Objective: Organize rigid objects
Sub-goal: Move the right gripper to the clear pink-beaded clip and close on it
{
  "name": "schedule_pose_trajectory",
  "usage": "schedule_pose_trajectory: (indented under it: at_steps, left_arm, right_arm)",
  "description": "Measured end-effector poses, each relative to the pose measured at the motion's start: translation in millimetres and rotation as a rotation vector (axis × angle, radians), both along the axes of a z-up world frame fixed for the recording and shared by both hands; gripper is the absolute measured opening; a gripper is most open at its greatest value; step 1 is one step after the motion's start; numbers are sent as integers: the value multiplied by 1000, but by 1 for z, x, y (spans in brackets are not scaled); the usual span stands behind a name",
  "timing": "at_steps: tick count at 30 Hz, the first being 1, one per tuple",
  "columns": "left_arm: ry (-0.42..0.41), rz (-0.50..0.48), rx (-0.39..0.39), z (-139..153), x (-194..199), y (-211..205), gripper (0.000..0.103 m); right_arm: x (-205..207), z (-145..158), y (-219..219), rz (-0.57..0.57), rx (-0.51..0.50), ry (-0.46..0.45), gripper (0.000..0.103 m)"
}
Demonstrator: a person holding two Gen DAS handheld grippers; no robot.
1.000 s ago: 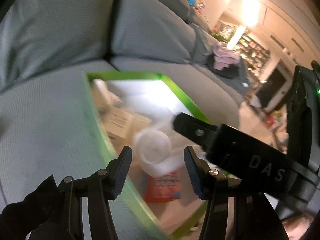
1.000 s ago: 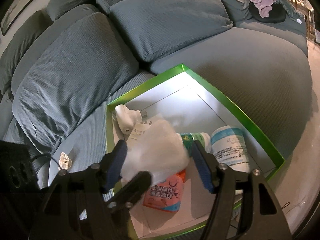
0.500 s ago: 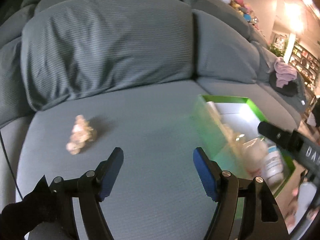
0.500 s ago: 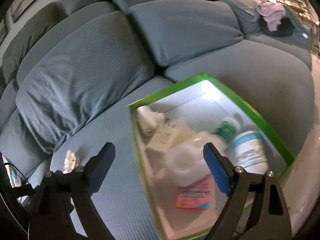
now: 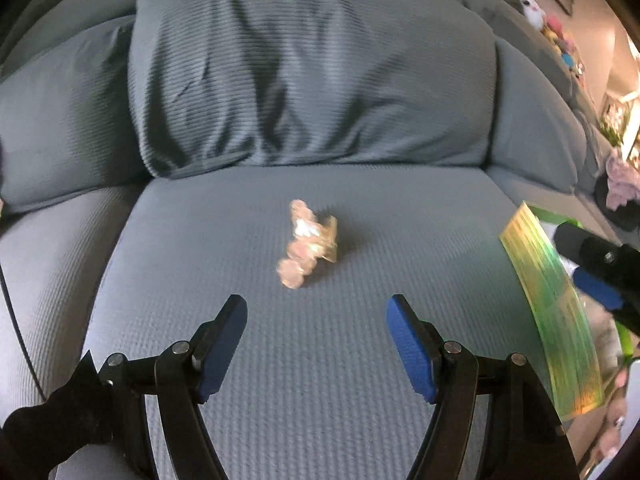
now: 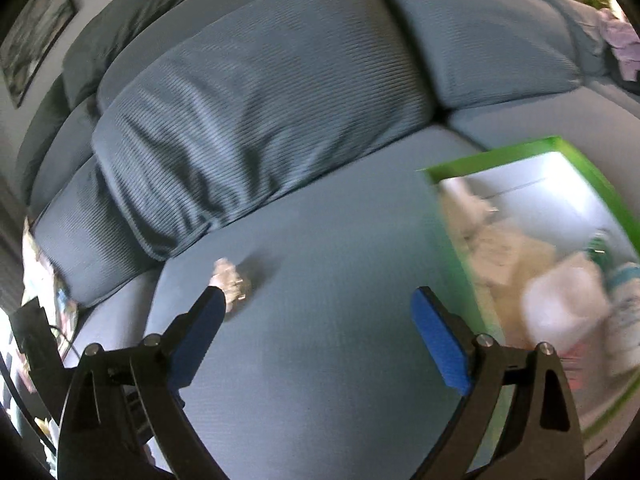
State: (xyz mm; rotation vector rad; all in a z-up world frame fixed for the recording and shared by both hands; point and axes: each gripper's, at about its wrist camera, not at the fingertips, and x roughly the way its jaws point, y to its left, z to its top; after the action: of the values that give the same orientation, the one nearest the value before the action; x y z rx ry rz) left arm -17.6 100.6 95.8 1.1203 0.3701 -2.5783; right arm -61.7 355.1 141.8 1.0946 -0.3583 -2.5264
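left gripper (image 5: 316, 320) jaws apart, empty; pale trinket (image 5: 308, 240) on sofa seat (image 5: 360, 360).

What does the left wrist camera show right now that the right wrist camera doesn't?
Only the left wrist view shows the right gripper from outside, over the green box, and plush toys far right. Only the right wrist view shows inside the green box: a white container, bottles, plus wall pictures. Both show the sofa seat with one small crumpled, shiny object loose on it, and empty jaws; the right gripper's are opening.
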Motion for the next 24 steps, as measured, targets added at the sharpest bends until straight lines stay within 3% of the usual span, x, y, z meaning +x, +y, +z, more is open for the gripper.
schedule_pose_trajectory:
  at_steps: [9, 15, 18, 24]
  left_arm:
    - [-38, 60, 44, -15, -6, -45, 73]
    - [-22, 25, 195, -28, -18, -64, 73]
    - [-33, 23, 253, -37, -24, -70, 73]
    - [-71, 6, 263, -51, -39, -68, 73]
  right_arm:
    - [-38, -22, -93, 217, -43, -118, 94]
    - [-68, -46, -147, 296, 17, -187, 83]
    - [-79, -56, -161, 311, 40, -212, 79]
    - [-97, -73, -166, 314, 61, -262, 73]
